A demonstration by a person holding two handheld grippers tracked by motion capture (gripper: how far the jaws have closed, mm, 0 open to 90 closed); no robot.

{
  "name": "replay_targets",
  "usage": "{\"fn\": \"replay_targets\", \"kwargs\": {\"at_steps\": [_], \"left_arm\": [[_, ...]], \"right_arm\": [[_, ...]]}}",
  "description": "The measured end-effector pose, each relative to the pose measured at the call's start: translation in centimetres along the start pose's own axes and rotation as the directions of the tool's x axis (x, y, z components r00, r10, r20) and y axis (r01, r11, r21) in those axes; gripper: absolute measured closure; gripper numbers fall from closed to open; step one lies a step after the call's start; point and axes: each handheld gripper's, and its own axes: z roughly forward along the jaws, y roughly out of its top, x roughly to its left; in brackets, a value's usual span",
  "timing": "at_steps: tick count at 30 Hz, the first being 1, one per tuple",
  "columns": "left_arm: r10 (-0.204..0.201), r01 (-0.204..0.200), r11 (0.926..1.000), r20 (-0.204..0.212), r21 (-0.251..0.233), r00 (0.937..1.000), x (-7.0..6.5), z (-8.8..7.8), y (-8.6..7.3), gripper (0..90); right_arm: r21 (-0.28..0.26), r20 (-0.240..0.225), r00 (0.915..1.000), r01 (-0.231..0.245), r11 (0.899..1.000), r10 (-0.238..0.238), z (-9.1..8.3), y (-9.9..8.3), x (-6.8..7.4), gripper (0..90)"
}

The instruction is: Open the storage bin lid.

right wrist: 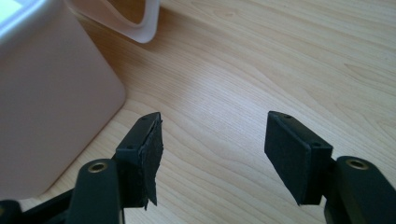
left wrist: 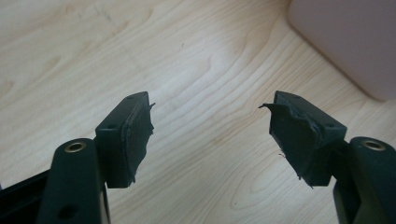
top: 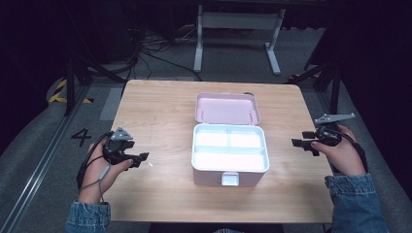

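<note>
Pale wood grain covers the table [top: 160, 111], and at its middle sits a pink box [top: 230, 167] with its lid [top: 227, 108] swung back and lying open on the far side; the two stay joined along the far edge of the box. Inside, the white tray is split into compartments: two side by side along the far edge and one long one along the near edge, all too brightly lit to tell whether anything lies in them. A small latch tab [top: 230, 179] juts from the near wall of the box. The left claw [top: 144, 157] hovers over the table near its left edge, held in the person's left hand [top: 99, 170], well apart from the box; in the left gripper view its jaws stand wide with bare wood between them, the rubber pads [left wrist: 137, 135] frayed at the edges, and a rounded corner of the box [left wrist: 345, 42] shows at upper right. The right claw [top: 299, 143] sits at the table's right edge in the right hand [top: 342, 155], pointing toward the box; in the right gripper view its jaws gape wide and grip nothing, with the box wall [right wrist: 46, 98] close at the left and a corner of the lid [right wrist: 135, 23] beyond it
</note>
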Motion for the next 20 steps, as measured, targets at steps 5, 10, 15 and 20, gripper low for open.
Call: {"fn": "replay_targets", "kwargs": {"at_steps": [5, 10, 15, 20], "left_arm": [[-0.045, 0.044, 0.9987, 0.049, 0.025, 0.9978, 0.8, 1.1, -0.7, 30.1], [-0.07, 0.068, 0.9966, 0.035, 0.047, 0.997, 1.1, 1.6, -1.0, 29.8], [-0.074, 0.072, 0.9962, 0.031, 0.048, 0.9968, 1.1, 1.6, -1.0, 29.4], [-0.077, 0.075, 0.9961, 0.035, 0.047, 0.9964, 1.1, 1.7, -0.9, 29.3]], "right_arm": [[0.013, 0.006, 1.0, -0.005, 1.0, 0.005, 0.5, -0.3, -0.4, 37.7], [0.022, 0.008, 1.0, -0.002, 1.0, 0.001, 0.8, -0.3, -0.3, 37.6], [0.026, 0.007, 1.0, 0.0, 1.0, 0.0, 0.8, -0.2, -0.2, 37.6], [0.027, 0.007, 1.0, -0.001, 1.0, 0.001, 0.8, -0.2, -0.1, 37.4]]}}
